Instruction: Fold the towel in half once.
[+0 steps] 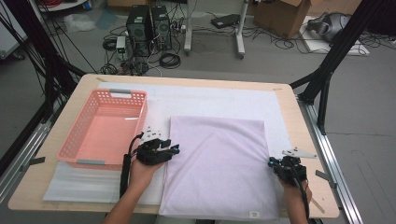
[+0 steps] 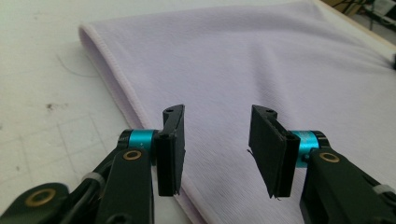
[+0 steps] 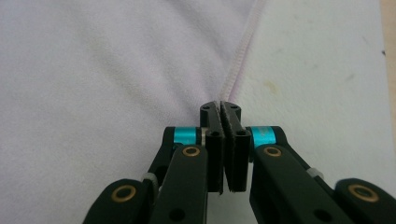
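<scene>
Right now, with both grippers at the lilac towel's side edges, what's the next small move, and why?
Probably close the left gripper on the lilac towel. Its jaws stand open astride the towel's hemmed left edge, with no pad pressing. The right gripper is already shut at the opposite hem; whether it pinches cloth I cannot tell. A fold likely needs both edges held.

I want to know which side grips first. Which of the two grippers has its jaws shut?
The right gripper, at the lilac cloth's right edge: jaws pressed together. The left gripper stands open over the left edge.

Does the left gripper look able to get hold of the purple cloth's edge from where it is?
Probably yes: the left gripper is open right over the cloth's left edge, nothing between.
</scene>
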Available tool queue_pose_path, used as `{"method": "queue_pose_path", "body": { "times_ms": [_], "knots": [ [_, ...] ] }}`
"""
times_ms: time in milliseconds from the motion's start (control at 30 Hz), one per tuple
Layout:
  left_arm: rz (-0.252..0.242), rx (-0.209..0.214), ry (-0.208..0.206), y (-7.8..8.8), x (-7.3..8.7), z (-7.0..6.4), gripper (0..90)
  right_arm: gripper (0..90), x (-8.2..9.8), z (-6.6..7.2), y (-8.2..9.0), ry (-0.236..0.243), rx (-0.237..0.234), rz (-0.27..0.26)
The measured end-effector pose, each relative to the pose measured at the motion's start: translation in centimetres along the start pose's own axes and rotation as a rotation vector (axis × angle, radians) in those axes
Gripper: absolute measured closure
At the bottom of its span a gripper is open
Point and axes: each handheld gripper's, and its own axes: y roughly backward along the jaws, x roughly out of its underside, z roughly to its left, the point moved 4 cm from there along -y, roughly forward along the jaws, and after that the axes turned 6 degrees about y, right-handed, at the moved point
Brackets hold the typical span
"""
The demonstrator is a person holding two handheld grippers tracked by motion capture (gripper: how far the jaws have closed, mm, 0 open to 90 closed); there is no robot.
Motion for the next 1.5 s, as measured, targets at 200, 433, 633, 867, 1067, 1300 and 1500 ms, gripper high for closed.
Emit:
{"method": "queue_pose_path", "body": {
  "times_ms": [200,433,633,867,1067,1300,1500],
  "knots": [
    [0.054,-0.109,0.026,-1.9,-0.7,1.2,55.0,75.0,0.1,-0.1,0.1,0.000,-0.020,-0.034],
    [0.079,-0.185,-0.040,-3.2,-0.4,1.7,79.4,70.8,0.1,0.0,0.1,-0.007,-0.053,-0.056],
    [0.054,-0.273,0.021,-3.0,-0.7,2.7,82.4,69.1,-0.1,-0.1,0.0,-0.004,-0.058,-0.066],
    [0.040,-0.190,0.073,-4.1,-1.7,3.2,42.7,53.5,-2.4,-1.3,-1.3,-0.012,-0.051,-0.090],
    [0.003,-0.149,0.066,-5.8,-3.6,3.2,35.4,44.3,-5.6,-2.9,-3.5,0.008,-0.050,-0.097],
    [0.032,-0.174,0.138,-7.8,-4.0,5.1,35.6,40.0,-7.4,-4.7,-6.8,-0.036,-0.060,-0.050],
    [0.042,-0.161,0.124,-8.7,-4.8,5.5,37.3,36.8,-8.5,-5.4,-10.1,-0.033,-0.056,-0.020]
  ]
}}
